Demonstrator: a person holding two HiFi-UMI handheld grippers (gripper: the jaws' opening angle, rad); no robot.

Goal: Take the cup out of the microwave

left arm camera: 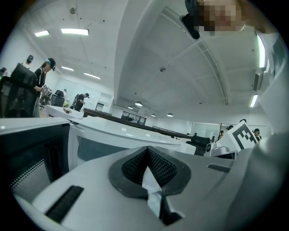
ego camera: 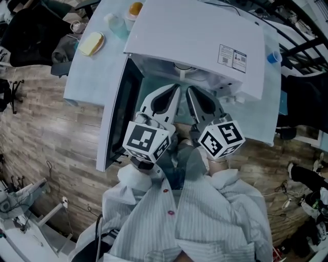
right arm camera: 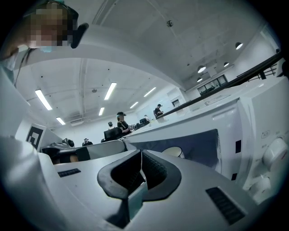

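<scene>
The white microwave (ego camera: 205,41) stands on a pale table, its door (ego camera: 120,112) swung open to the left. A white cup (right arm camera: 172,152) shows inside the cavity in the right gripper view. In the head view only a white rounded shape (ego camera: 183,67) peeks out under the top edge. My left gripper (ego camera: 177,88) and right gripper (ego camera: 188,90) sit side by side just in front of the opening, both pointing in. The left gripper (left arm camera: 146,151) has its jaws closed together with nothing between them. The right gripper (right arm camera: 141,153) is likewise shut and empty, short of the cup.
On the table left of the microwave lie a yellow item on a plate (ego camera: 91,43), a clear bottle (ego camera: 115,24) and an orange-topped container (ego camera: 135,9). A blue cup (ego camera: 273,56) stands at the right. Control knobs (right arm camera: 275,153) are on the microwave's right. People stand far behind.
</scene>
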